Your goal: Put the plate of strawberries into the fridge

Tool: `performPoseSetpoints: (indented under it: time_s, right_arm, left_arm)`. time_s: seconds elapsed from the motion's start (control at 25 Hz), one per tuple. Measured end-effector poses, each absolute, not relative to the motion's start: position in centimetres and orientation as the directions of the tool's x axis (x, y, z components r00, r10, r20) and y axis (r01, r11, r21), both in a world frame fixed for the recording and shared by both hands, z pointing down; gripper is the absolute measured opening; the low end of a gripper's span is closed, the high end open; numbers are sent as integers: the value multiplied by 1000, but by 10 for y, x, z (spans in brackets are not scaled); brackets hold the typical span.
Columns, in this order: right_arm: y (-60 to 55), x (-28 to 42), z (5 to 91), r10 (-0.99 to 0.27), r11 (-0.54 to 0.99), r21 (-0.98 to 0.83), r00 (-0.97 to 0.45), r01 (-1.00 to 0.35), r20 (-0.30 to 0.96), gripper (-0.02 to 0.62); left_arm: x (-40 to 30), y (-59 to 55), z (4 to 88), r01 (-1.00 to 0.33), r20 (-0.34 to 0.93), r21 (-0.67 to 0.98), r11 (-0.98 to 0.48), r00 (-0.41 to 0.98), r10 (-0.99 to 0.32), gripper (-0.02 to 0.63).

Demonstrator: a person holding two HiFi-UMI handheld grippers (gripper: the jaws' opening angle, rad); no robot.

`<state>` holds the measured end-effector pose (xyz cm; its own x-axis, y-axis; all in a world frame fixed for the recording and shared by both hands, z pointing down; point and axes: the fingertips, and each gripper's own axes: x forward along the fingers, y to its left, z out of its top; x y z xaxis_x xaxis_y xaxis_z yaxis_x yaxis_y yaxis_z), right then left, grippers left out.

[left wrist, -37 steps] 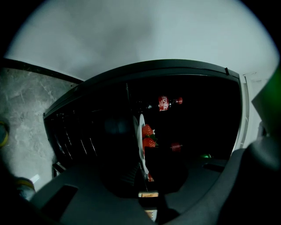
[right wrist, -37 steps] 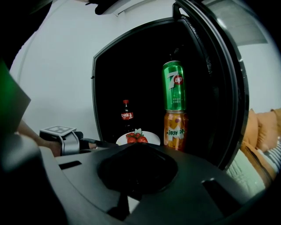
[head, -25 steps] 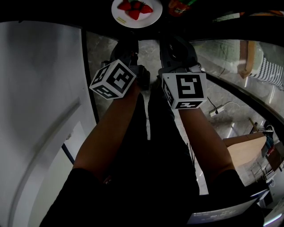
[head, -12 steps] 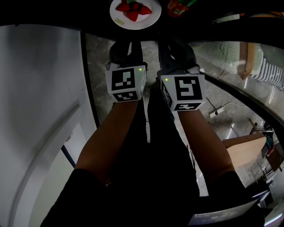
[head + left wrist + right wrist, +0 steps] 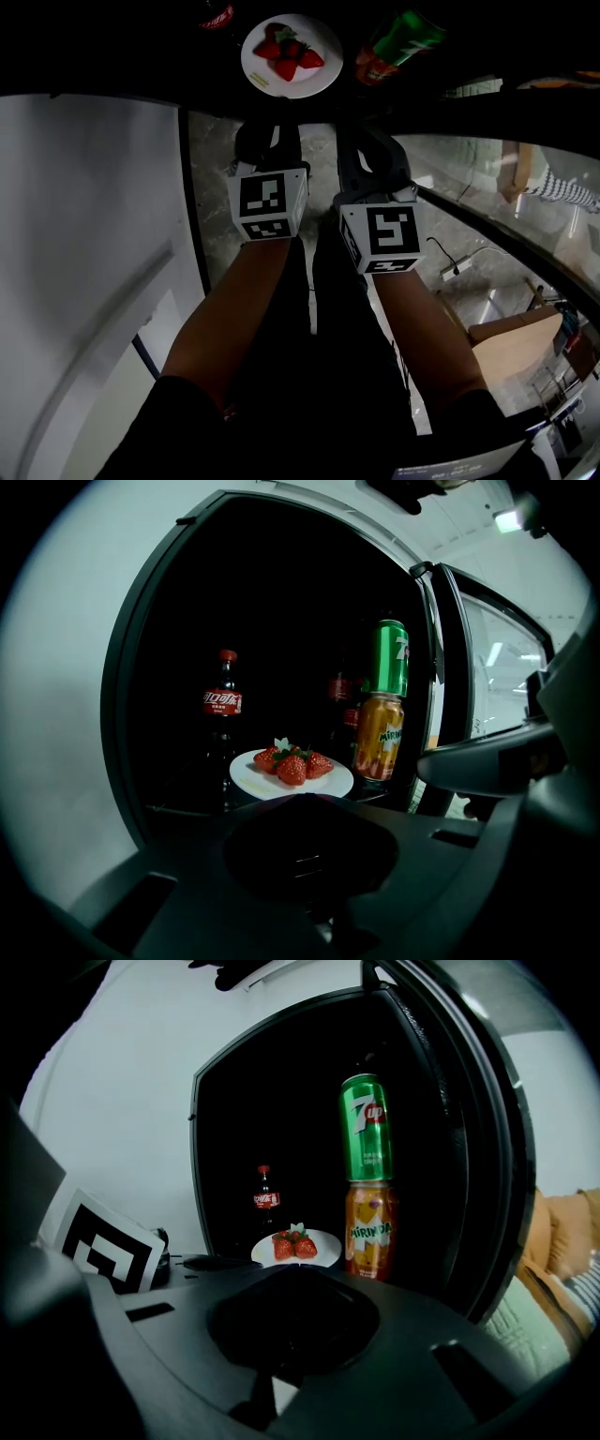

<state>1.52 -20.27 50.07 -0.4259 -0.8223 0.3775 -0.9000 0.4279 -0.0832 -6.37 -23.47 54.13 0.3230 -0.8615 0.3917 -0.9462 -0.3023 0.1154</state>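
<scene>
A white plate (image 5: 266,81) with red strawberries (image 5: 286,54) sits on a shelf inside the dark fridge, free of both grippers. It also shows in the left gripper view, plate (image 5: 248,776) and strawberries (image 5: 292,764), and in the right gripper view as a plate (image 5: 324,1241). My left gripper (image 5: 272,141) hangs below the shelf edge, a short way back from the plate, with its jaws together and empty (image 5: 302,799). My right gripper (image 5: 370,142) is level beside it, also shut and empty (image 5: 295,1271).
A cola bottle (image 5: 223,705) stands left of the plate. A green 7up can (image 5: 391,658) is stacked on an orange Mirinda can (image 5: 378,738) at its right. The fridge door (image 5: 473,1147) stands open at the right. The white fridge side (image 5: 84,234) is at the left.
The left gripper has rolled so its marker cube sits level beside the right one. The view has tilted up a little, so the plate and cans show further down the picture.
</scene>
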Motion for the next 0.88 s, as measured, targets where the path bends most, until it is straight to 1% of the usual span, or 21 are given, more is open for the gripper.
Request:
performPoseSetpoints:
  time_s: [0.52,0.88]
  right_arm:
    - [-211,17,502,-826,422,-83,-420,-903,376,5]
    - [-215,12,487,-825,437,-100,-442,-894,352,5]
  left_arm:
    - [-67,-253,538,-940,385,142,-311,342,-857,3]
    - [-76,-248,510,-930,353,129,-343,367,-861,3]
